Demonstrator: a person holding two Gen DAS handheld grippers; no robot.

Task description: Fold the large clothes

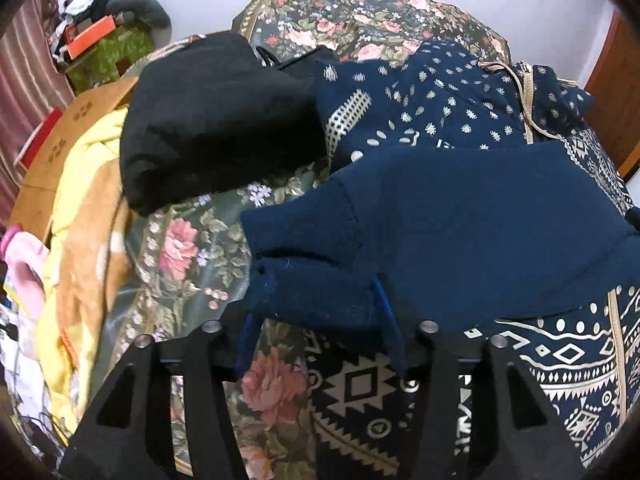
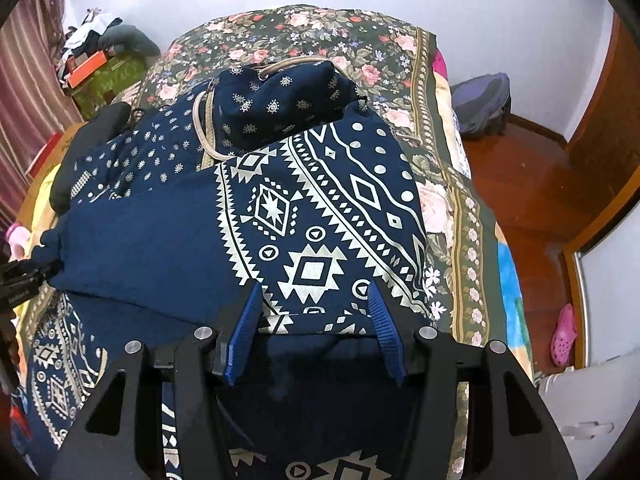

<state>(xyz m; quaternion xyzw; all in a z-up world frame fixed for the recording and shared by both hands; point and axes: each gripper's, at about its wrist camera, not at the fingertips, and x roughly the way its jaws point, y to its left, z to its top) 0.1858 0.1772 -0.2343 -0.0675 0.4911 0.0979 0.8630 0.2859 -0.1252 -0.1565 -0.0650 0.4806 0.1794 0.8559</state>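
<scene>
A navy hooded garment (image 2: 320, 220) with a cream geometric print lies folded on the floral bed cover (image 2: 320, 32), its hood (image 2: 280, 108) at the far end. A plain navy sleeve (image 1: 440, 220) is laid across it. The sleeve's cuff (image 1: 304, 292) rests between the blue fingers (image 1: 386, 312) of my left gripper (image 1: 316, 320), which stands open over it. My right gripper (image 2: 312, 308) hovers open at the near folded edge, its fingers (image 2: 244, 320) wide apart and not pinching the cloth. The left gripper (image 2: 24, 276) also shows at the left edge of the right wrist view, by the cuff.
A folded black garment (image 1: 212, 120) lies on the bed to the left. A yellow blanket (image 1: 80, 200) and a cardboard box (image 1: 60, 136) are further left. On the wooden floor (image 2: 532, 184) to the right are a backpack (image 2: 480, 104) and a pink shoe (image 2: 564, 332).
</scene>
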